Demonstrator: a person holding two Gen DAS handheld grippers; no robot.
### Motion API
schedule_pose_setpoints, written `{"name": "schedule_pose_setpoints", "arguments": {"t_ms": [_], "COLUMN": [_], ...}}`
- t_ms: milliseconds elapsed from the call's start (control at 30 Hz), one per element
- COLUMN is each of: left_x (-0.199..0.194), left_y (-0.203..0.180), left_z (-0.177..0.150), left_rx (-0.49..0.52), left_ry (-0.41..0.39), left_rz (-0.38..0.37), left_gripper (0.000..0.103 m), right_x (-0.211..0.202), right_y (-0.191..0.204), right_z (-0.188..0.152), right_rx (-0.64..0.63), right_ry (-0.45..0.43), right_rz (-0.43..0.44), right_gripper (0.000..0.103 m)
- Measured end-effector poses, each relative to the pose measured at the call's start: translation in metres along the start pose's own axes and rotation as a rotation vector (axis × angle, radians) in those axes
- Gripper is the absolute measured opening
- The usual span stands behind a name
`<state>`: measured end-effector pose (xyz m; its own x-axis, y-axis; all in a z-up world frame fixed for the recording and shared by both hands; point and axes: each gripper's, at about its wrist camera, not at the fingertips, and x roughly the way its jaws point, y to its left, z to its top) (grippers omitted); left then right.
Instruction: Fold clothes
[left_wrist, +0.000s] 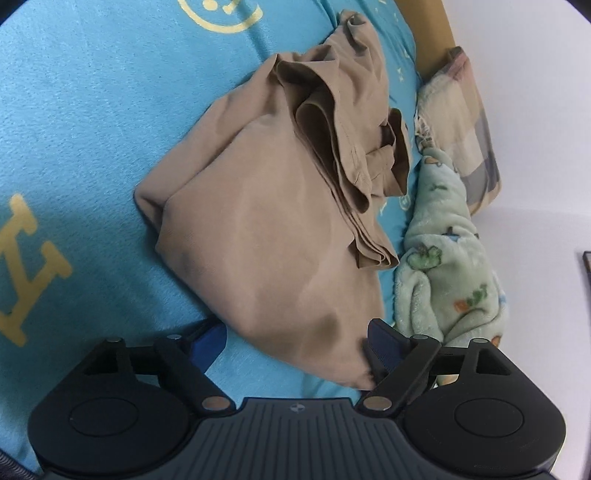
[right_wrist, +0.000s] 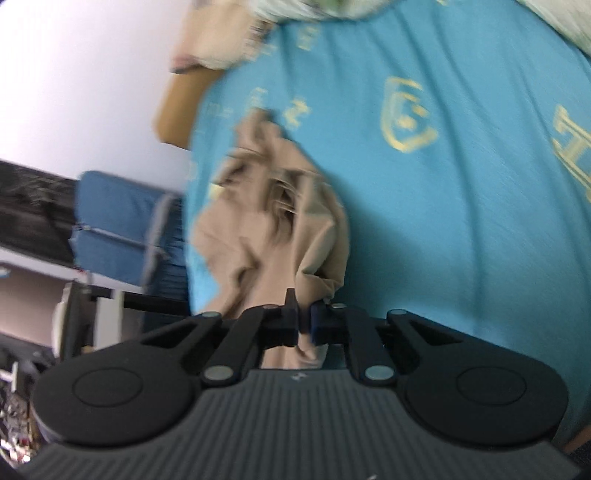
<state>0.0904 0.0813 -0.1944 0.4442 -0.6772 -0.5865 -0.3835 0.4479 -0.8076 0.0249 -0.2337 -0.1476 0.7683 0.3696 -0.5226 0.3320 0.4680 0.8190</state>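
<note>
Blue bedsheet (left_wrist: 92, 122) with gold monogram prints; tan shirt (left_wrist: 273, 221) lies bunched on it.

Print at sheet's left edge reads like an interlocked "LV"; other marks illegible. Left gripper (left_wrist: 295, 345) spread wide, one finger against the shirt's near corner, nothing pinched. Right gripper (right_wrist: 303, 325) clenched on a shirt edge; view blurred. Green fleece blanket (left_wrist: 454, 258) just beside the shirt.

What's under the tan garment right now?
The tan garment lies on the blue sheet, which shows all around it. Whatever sits beneath its folded layers is covered. The right claw pinches one edge; the left claw is open.
</note>
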Motion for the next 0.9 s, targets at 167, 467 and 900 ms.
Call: {"name": "schedule_pose_setpoints", "arguments": {"t_ms": [167,467,900], "left_x": [-0.013,-0.041,-0.12], "left_y": [0.007,0.0,-0.067], "left_z": [0.003,0.002,-0.054], "left_rx": [-0.029,0.048,0.363], "left_ry": [-0.105,-0.24,-0.415], "left_rz": [0.003,-0.031,-0.141], "left_gripper": [0.07,0.018,0.009], "right_x": [-0.007,-0.01,-0.09], "right_y": [0.01,0.01,0.048], "right_z": [0.005,0.006,-0.015], "right_rx": [-0.052,-0.125,-0.262], "right_ry": [-0.053,-0.105,-0.23], "right_rz": [0.062,0.016,0.123], "right_gripper": [0.008,0.008,0.008]}}
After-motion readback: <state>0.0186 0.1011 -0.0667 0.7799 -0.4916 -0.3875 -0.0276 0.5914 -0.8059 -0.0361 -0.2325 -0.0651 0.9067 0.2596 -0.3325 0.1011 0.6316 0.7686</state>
